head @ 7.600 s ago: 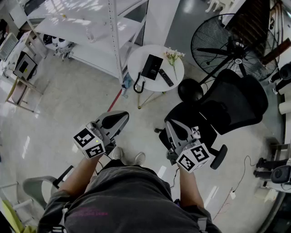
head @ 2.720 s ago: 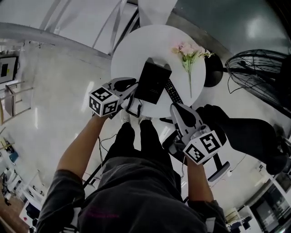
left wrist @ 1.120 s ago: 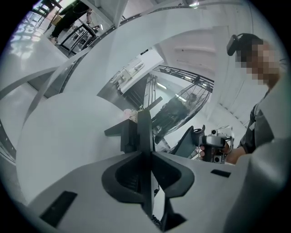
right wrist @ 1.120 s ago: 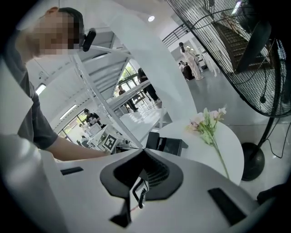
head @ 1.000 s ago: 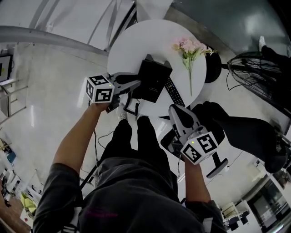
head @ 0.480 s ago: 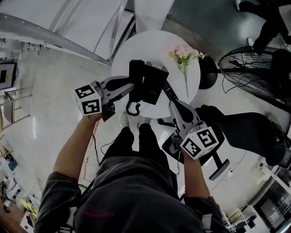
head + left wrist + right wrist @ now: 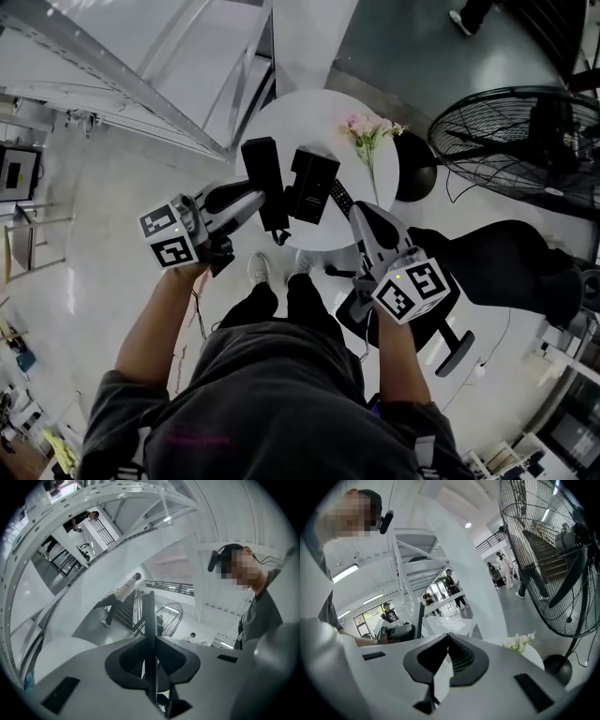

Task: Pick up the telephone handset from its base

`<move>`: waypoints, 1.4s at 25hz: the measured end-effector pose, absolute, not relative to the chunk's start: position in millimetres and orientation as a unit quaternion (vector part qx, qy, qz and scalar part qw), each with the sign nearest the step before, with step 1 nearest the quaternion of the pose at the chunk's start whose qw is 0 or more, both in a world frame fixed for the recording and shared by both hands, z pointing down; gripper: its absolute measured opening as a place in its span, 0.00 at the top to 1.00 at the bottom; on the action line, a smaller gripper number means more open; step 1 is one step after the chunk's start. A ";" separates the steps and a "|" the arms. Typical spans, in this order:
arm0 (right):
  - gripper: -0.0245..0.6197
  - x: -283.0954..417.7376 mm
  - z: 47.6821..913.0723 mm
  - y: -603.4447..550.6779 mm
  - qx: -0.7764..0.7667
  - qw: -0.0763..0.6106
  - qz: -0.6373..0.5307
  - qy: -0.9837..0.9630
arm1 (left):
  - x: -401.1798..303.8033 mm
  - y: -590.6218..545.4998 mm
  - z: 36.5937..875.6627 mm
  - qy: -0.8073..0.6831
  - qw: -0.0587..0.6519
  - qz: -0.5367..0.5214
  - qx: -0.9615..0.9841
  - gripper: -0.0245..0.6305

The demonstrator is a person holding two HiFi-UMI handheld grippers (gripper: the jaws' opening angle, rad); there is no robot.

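At frame centre, the left tool (image 7: 255, 200) pinches the telephone handset (image 7: 262, 159) above its base (image 7: 314, 185); the right tool (image 7: 360, 216) sits pressed together, empty.

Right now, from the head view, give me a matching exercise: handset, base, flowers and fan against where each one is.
Things:
1. handset
2. base
3. flowers
4. fan

Places:
A. standing on the floor, right of the table
B. clamped in the left gripper, off the base
C. lying near the table's right edge
D. on the table, with the remote along its right side

Pairs: 1-B, 2-D, 3-C, 4-A.
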State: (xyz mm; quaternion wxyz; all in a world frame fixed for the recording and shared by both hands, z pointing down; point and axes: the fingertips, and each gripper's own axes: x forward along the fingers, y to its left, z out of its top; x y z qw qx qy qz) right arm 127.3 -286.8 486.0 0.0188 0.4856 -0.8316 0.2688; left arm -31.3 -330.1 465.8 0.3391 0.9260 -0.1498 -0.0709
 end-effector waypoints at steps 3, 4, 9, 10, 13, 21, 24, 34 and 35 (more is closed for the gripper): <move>0.93 120.2 460.9 -277.7 0.489 0.009 0.251 -0.835 | -42.7 -316.2 432.0 -0.148 0.317 -0.086 0.933 0.84; 0.93 118.3 453.3 -274.8 0.491 0.006 0.245 -0.836 | -46.4 -312.2 421.8 -0.148 0.310 -0.091 0.935 0.84; 0.93 118.2 426.7 -270.0 0.496 -0.006 0.219 -0.840 | -55.4 -302.8 387.4 -0.148 0.282 -0.108 0.942 0.84; 0.93 117.5 421.7 -268.4 0.496 -0.008 0.215 -0.841 | -57.2 -300.1 382.2 -0.148 0.278 -0.109 0.943 0.84; 0.93 111.5 405.6 -261.9 0.497 -0.015 0.200 -0.844 | -64.8 -290.9 368.1 -0.146 0.266 -0.114 0.946 0.84; 0.93 98.9 374.5 -239.6 0.501 -0.026 0.168 -0.849 | -83.8 -267.2 337.1 -0.135 0.243 -0.134 0.951 0.84; 0.93 95.5 369.8 -232.3 0.502 -0.027 0.163 -0.849 | -88.2 -260.7 328.2 -0.131 0.235 -0.141 0.953 0.85; 0.93 90.9 357.4 -213.0 0.498 -0.022 0.148 -0.854 | -87.0 -243.1 314.9 -0.126 0.217 -0.143 0.957 0.85; 0.93 90.9 356.4 -212.0 0.497 -0.021 0.147 -0.855 | -86.1 -241.9 314.4 -0.126 0.216 -0.143 0.958 0.84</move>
